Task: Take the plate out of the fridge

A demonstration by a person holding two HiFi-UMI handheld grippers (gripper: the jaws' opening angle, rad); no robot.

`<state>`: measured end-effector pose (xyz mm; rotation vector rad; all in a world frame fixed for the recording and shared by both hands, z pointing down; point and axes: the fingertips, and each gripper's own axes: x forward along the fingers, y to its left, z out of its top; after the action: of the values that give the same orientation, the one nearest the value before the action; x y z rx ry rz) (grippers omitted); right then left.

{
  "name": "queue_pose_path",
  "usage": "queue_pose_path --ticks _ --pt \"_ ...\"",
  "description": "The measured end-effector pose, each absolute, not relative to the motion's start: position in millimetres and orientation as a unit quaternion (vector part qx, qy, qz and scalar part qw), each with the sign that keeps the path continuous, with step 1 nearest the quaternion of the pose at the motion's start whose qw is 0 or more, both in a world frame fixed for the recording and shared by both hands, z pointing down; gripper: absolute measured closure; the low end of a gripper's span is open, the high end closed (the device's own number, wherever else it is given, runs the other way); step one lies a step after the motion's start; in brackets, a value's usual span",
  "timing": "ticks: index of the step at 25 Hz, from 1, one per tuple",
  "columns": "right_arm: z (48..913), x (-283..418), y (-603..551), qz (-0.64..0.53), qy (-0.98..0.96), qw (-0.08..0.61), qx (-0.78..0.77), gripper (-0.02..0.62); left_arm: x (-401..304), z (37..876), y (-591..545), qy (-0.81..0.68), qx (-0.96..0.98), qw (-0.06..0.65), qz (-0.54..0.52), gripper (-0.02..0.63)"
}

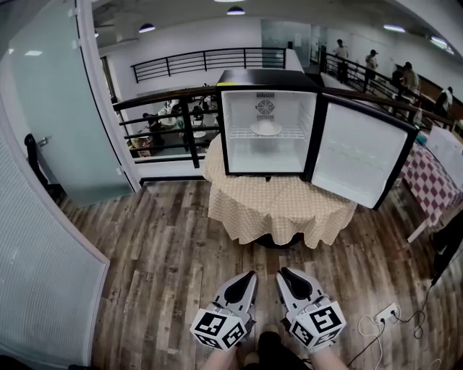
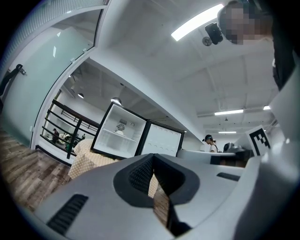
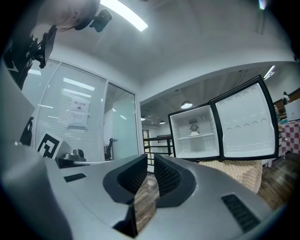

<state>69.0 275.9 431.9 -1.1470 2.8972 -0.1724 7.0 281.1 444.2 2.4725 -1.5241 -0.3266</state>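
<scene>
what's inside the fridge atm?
One white plate sits on the wire shelf of the open fridge, with a round fan vent on the back wall above it. Nothing shows below the shelf. Whether anything lies on the plate is too small to tell.

Bright, even light comes from round ceiling lamps (image 1: 235, 11) and a glaring strip light (image 2: 197, 21). All 3 views bow strongly, with dark corners in both gripper views.

No legible text found. A paper notice (image 3: 78, 112) on the blinded glass wall carries print and a red mark too small to read. The two marker cubes (image 1: 219, 329) show only black-and-white square patterns, no characters
</scene>
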Motion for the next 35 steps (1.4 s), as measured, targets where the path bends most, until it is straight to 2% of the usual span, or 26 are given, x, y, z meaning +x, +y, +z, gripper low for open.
queue_pose_path --ticks 15,35 --pt "434 26 180 -0.06 0.941 0.013 -0.332 0.537 -27 446 182 -0.533 0.832 0.113 -0.1 0.598" --pt "432 31 34 -0.095 0.928 0.03 -0.359 0.537 -22 436 39 -0.515 0.844 0.115 -0.091 0.598"
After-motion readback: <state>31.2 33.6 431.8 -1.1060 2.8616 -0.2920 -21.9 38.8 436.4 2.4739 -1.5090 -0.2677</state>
